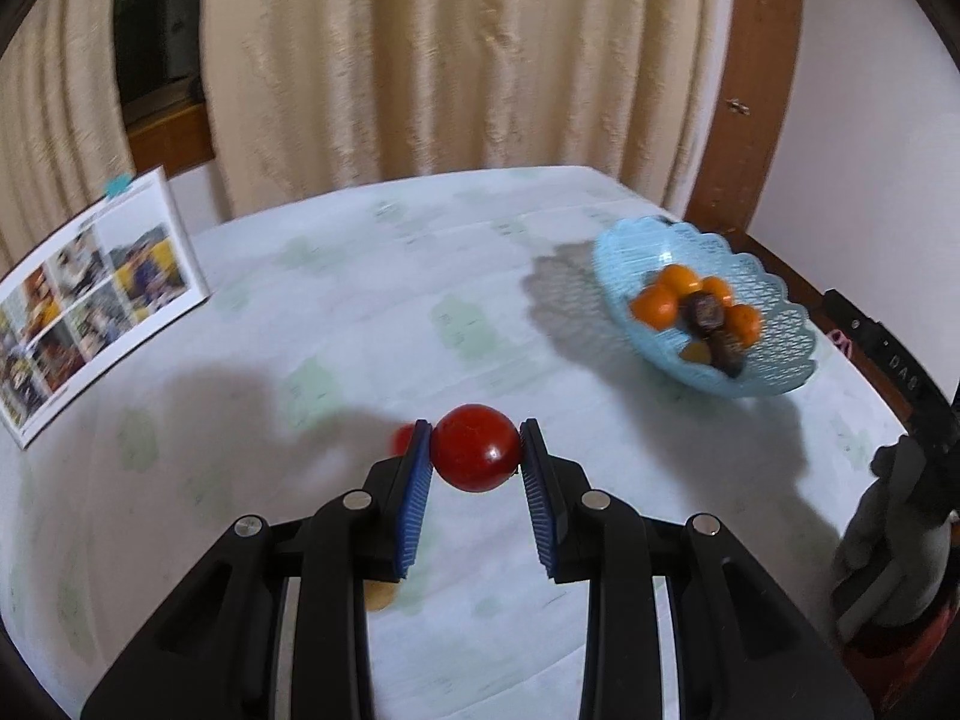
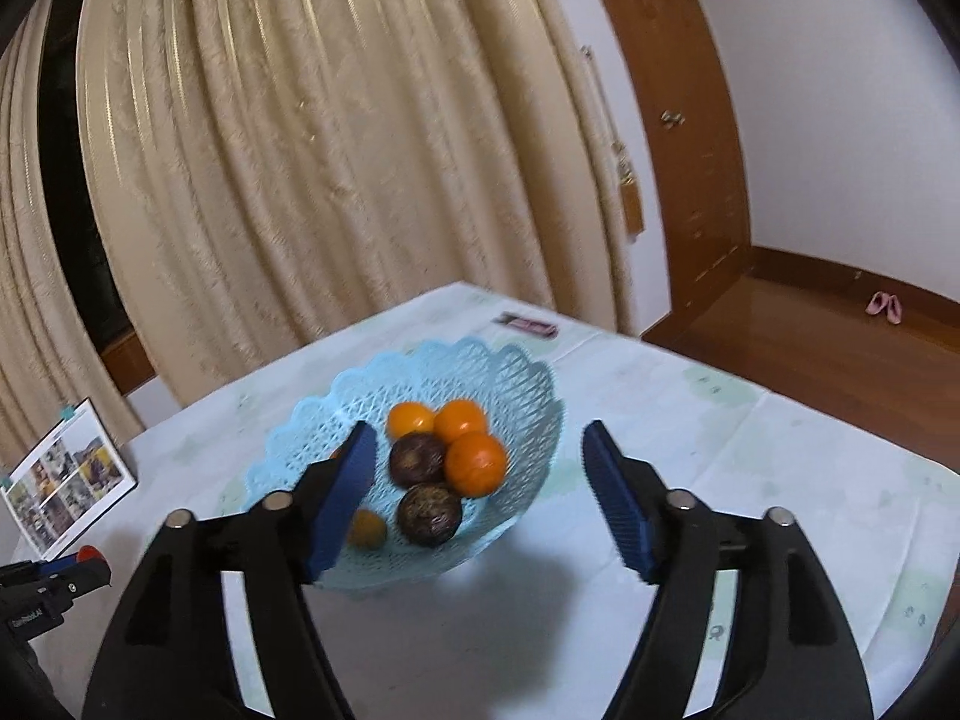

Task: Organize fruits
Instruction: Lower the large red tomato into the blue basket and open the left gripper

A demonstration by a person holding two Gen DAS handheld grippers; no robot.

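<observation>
My left gripper is shut on a red tomato and holds it above the table. Another red fruit peeks out behind its left finger, and a yellowish fruit lies on the cloth under the gripper. A light blue lattice basket stands to the right with several oranges and dark purple fruits. My right gripper is open and empty, just above the basket, over the oranges and dark fruits. The left gripper shows at that view's left edge.
The table has a pale patterned cloth. A propped photo card stands at the far left, also in the right wrist view. A small dark packet lies beyond the basket. Curtains hang behind; a dark figure is at the right edge.
</observation>
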